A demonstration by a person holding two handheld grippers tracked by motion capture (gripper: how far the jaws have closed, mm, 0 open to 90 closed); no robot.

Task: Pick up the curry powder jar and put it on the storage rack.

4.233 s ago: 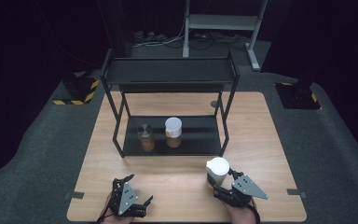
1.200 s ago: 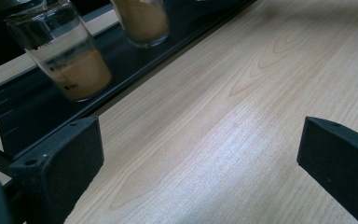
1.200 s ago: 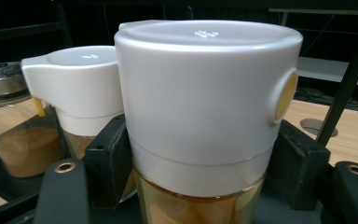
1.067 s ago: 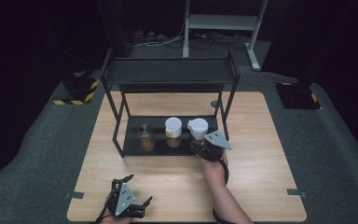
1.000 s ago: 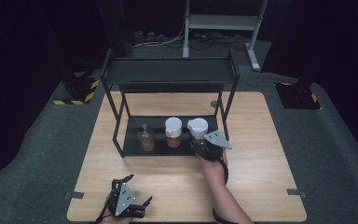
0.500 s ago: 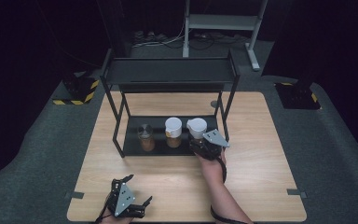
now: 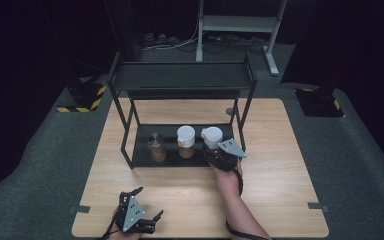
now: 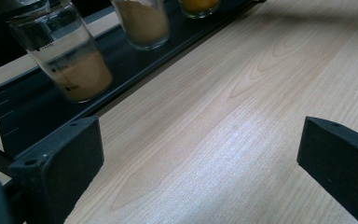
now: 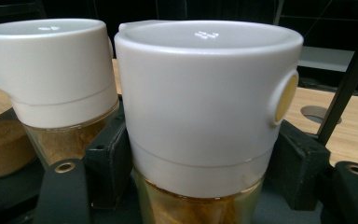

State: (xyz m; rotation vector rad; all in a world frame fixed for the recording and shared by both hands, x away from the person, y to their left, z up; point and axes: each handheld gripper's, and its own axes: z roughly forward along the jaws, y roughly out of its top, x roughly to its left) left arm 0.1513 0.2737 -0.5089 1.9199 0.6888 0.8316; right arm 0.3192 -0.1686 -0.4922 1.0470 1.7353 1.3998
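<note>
White-lidded jar (image 9: 205, 112) unlabelled, between right gripper (image 9: 205, 186) pads.

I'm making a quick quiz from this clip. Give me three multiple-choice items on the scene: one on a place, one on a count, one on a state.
1. Where do the jars stand?
A. on the rack's lower shelf
B. on the rack's top shelf
C. on the floor

2. How many jars have white lids?
A. none
B. two
C. four

3. How is the left hand-held gripper?
A. shut on a jar
B. open
C. shut on a cable

Key: 1 A, the jars stand on the lower shelf. 2 B, the middle jar and right jar have white lids. 3 B, the left hand-held gripper has its jaws wide apart over the table.
</note>
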